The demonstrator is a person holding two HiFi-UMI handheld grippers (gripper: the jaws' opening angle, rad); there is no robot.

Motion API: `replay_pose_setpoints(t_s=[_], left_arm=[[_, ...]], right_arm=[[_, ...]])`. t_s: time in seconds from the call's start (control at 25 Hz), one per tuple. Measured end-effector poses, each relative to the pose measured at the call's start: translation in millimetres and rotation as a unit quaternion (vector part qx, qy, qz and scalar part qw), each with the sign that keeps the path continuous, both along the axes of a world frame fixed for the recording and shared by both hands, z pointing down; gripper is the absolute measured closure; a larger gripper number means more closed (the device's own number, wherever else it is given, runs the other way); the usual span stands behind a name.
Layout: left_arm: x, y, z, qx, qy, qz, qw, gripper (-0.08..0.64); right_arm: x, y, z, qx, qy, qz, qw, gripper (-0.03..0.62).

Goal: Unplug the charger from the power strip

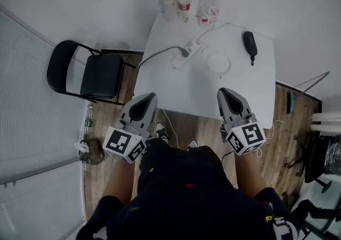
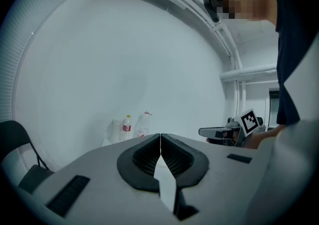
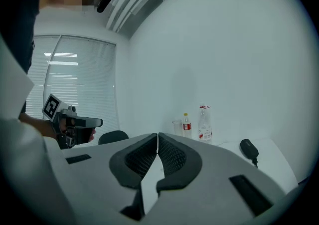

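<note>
A white power strip (image 1: 186,54) lies on the white table (image 1: 176,90) toward its far left, with a grey cable running off to the left. A white charger (image 1: 205,34) sits at its far end, its thin white cord (image 1: 219,62) coiled on the tabletop. My left gripper (image 1: 151,97) hovers at the table's near left edge, jaws shut and empty. My right gripper (image 1: 222,92) hovers at the near right edge, also shut on nothing. In the left gripper view the shut jaws meet at the tips of the left gripper (image 2: 160,135); in the right gripper view those of the right gripper (image 3: 157,134) do too.
A black adapter (image 1: 250,43) lies at the table's far right. Two bottles (image 1: 184,5) and a clear cup (image 1: 168,6) stand at the far edge against the wall. A black chair (image 1: 90,74) stands left of the table. More furniture crowds the right floor.
</note>
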State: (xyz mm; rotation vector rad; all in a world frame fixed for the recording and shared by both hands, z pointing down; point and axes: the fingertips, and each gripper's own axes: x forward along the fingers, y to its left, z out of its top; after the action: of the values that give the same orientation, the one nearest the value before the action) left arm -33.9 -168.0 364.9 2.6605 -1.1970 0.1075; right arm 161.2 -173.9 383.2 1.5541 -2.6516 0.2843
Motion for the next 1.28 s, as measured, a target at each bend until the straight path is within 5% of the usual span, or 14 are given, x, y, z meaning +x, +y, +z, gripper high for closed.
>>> replay_pose_setpoints(t_s=[0.48,1.04,1.28], left_arm=[[-32,-116,15,-0.012,-0.01,0.095,0.9953,0.537],[38,-194,101,-0.063,-0.03,0.086,0.9938,0.537],[69,-223,174,-0.125,-0.046,0.07,0.9886,0.537]], right_arm=[[-74,-100,-5,-0.002,0.035,0.03,0.999,0.568],[-29,-204,87,-0.07,0.131,-0.007,0.989,0.563],[-33,-249,155,-0.122,0.156,-0.064,0.978,0.453]])
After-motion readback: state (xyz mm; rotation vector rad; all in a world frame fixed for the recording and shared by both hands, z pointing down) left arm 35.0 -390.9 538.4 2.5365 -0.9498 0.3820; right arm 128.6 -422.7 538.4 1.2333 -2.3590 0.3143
